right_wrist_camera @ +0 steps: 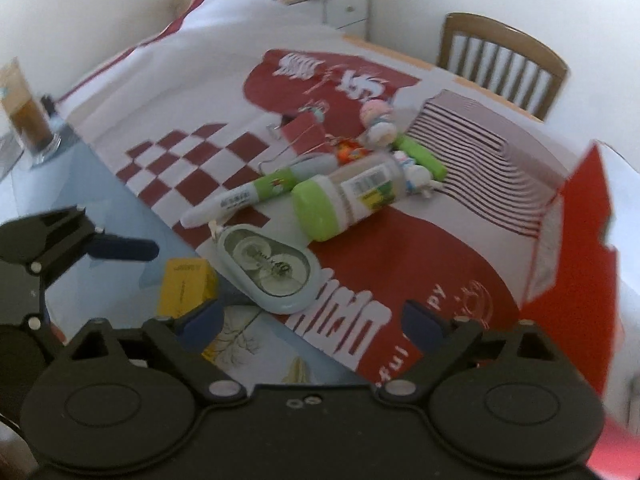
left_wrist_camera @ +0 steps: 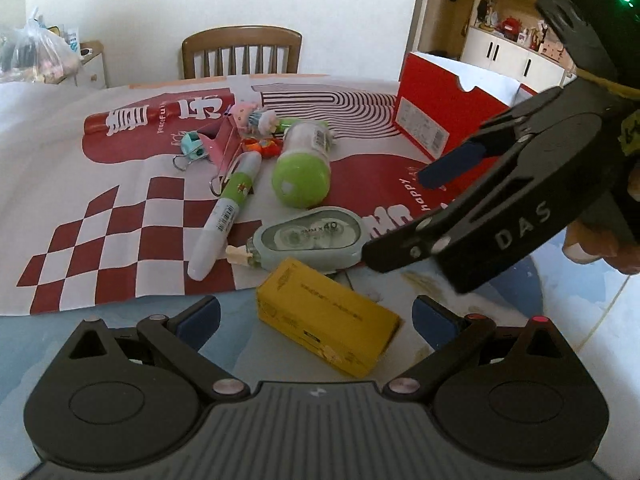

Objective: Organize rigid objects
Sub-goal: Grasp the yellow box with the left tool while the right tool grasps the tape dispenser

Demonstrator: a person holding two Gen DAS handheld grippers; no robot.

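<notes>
Cloth-covered table [left_wrist_camera: 580, 280], stationery clutter [left_wrist_camera: 280, 168]

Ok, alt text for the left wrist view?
The open left gripper frames a small yellow cardboard box on the table, near a grey-green correction tape dispenser. The open right gripper reaches in beside an open red cardboard box.

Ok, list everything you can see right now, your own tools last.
yellow box: 1, table edge, nearest the left tool
correction tape: 1, grey-green, behind the box
marker: 1, white and green, on the cloth
bottle: 1, clear with green cap, lying down
binder clips: pink and teal, far pile
doll: 1, pink, far pile
red box: 1, open, right
chair: 1, wooden
left tool: open
right tool: open
</notes>
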